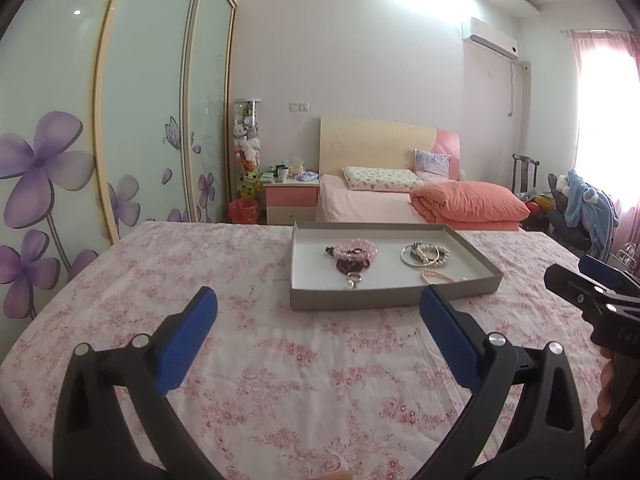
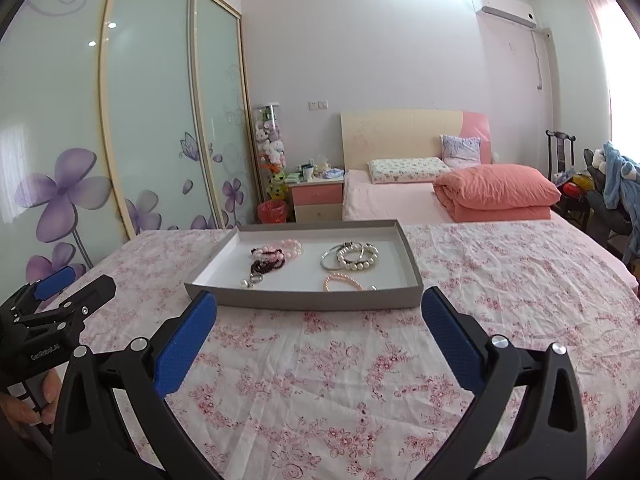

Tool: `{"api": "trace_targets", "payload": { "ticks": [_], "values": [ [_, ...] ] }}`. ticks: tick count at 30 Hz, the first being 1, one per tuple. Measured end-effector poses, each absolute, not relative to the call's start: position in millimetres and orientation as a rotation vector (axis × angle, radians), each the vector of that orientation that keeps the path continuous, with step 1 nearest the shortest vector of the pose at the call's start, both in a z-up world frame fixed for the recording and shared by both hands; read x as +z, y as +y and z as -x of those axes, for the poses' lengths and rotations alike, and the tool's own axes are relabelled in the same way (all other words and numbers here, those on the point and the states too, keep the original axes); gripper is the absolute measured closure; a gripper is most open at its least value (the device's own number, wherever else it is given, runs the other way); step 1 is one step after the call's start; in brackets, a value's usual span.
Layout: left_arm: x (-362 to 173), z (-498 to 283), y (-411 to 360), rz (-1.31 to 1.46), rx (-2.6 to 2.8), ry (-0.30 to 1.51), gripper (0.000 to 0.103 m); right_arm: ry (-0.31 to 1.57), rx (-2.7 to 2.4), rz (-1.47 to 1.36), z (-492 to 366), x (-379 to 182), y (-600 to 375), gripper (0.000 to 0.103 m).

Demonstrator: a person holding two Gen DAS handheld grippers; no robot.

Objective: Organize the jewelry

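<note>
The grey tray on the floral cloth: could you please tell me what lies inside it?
Inside the grey tray: pink and dark bead bracelets, silver bangles with white pearl bracelets, a pink pearl bracelet. The near wall hides its front strip.

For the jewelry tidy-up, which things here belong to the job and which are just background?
Job:
grey tray
pink bead bracelets
dark bead bracelet
silver bangle
pearl bracelets
thin pink bracelet
both open grippers: left gripper, right gripper

Background:
orange quilt
nightstand
plush toy tube
</note>
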State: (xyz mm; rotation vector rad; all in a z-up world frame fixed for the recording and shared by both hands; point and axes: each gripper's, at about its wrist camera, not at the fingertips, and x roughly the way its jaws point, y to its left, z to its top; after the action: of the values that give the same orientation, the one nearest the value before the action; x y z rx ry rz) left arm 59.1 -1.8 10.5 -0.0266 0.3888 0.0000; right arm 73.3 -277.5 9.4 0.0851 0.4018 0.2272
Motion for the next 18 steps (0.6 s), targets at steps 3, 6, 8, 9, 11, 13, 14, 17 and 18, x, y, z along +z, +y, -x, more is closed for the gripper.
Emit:
{"api": "trace_targets", "payload": {
  "ticks": [3, 6, 8, 9, 11, 13, 14, 17, 18],
  "values": [
    [7.2, -61.1, -2.5, 0.028, 0.000, 0.397, 0.004, 0.409, 0.223, -0.086, -73.5, 7.3, -278.8, 0.002],
    [6.4, -61.7, -2.9, 0.027, 0.000, 0.398, 0.004, 0.413, 0.221, -0.088, -73.6, 6.6, -278.4, 0.002],
    [6.5, -62.1, -3.6, 0.025, -0.002, 0.398, 0.004, 0.415, 0.222, -0.090, -74.1, 6.0, -278.6, 0.002],
    [6.7, -62.7, -4.3, 0.024, -0.003, 0.398, 0.004, 0.416, 0.223, -0.089, -74.6, 5.4, -277.9, 0.002],
    [6.5, -63.3, -5.2, 0.021, -0.003, 0.399, 0.004, 0.419, 0.224, -0.088, -75.2, 4.7, -277.1, 0.002],
    [6.2, -64.3, -5.9, 0.017, -0.003, 0.401, 0.004, 0.422, 0.225, -0.089, -76.3, 4.4, -276.9, 0.002],
    [6.2, -65.0, -6.1, 0.016, -0.003, 0.402, 0.004, 0.423, 0.225, -0.088, -76.5, 4.3, -276.6, 0.002],
    [6.2, -65.6, -6.5, 0.017, -0.003, 0.403, 0.004, 0.426, 0.224, -0.089, -77.0, 3.3, -276.4, 0.002],
    [6.2, -65.7, -6.5, 0.017, -0.003, 0.404, 0.004, 0.427, 0.224, -0.089, -77.3, 3.6, -276.4, 0.002]
  ]
}}
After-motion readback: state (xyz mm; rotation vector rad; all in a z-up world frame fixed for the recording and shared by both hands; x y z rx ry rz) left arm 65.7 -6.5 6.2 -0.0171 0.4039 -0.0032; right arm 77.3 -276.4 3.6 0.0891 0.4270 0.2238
